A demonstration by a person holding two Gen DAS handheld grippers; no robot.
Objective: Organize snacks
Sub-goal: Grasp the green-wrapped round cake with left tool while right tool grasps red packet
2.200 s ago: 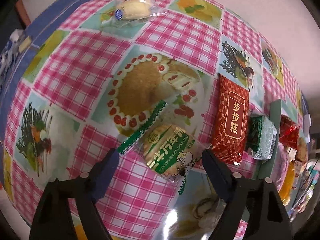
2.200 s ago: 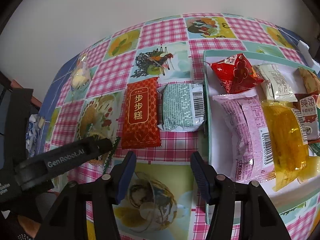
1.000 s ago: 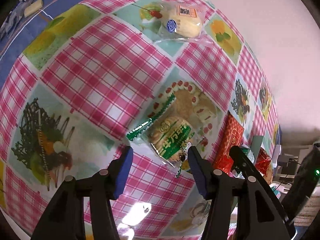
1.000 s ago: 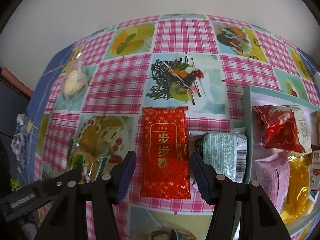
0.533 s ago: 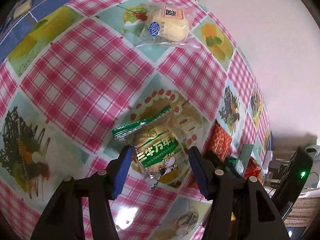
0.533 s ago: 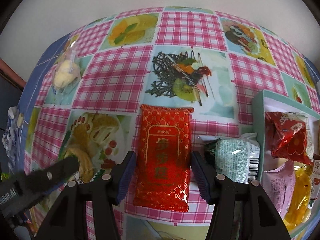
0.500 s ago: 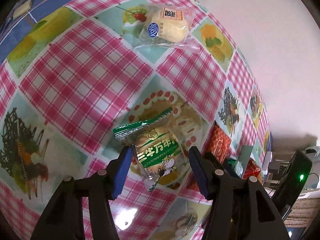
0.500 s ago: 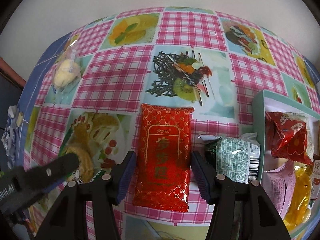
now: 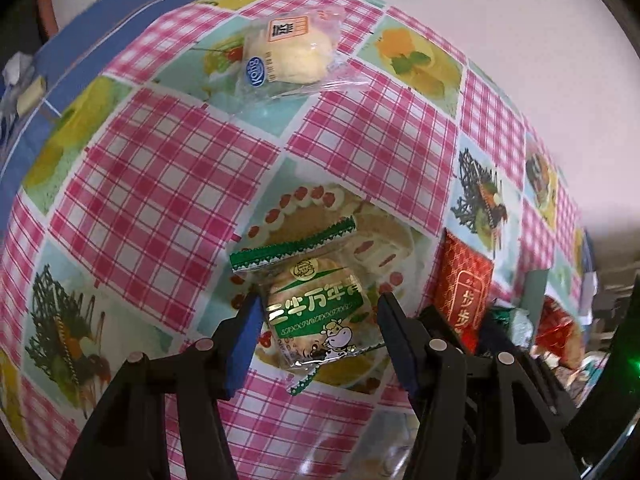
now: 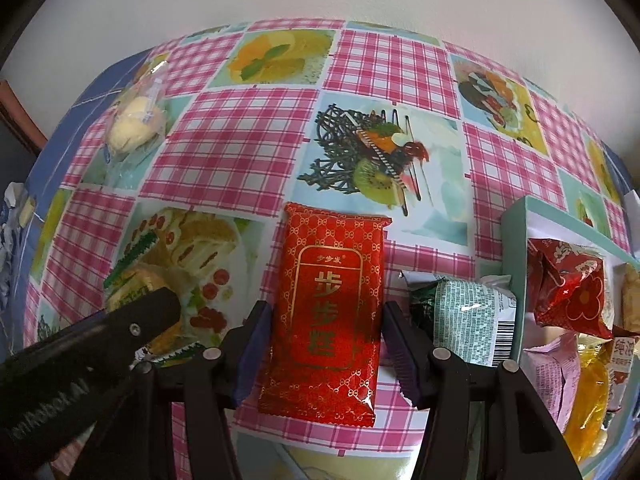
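Partway. Tray (image 10: 516, 240) already holds several packets. On my worktop (image 10: 248, 136): left tongs (image 9: 316, 320) spread astride green biscuit pack (image 9: 316, 312), right tongs (image 10: 324, 344) spread astride red cake bar (image 10: 328, 308); neither pinched. Teal packet (image 10: 468, 320) and bun (image 9: 292, 54) also remain.

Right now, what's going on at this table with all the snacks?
A person is sorting wrapped snacks with two hand-held grippers. The left gripper straddles a green biscuit packet, and the right gripper straddles a red cake packet. Both packets lie on the checked tablecloth, the jaws on either side, not visibly squeezing. A teal tray at the right already holds several snacks; a bun in clear wrap lies farther off.
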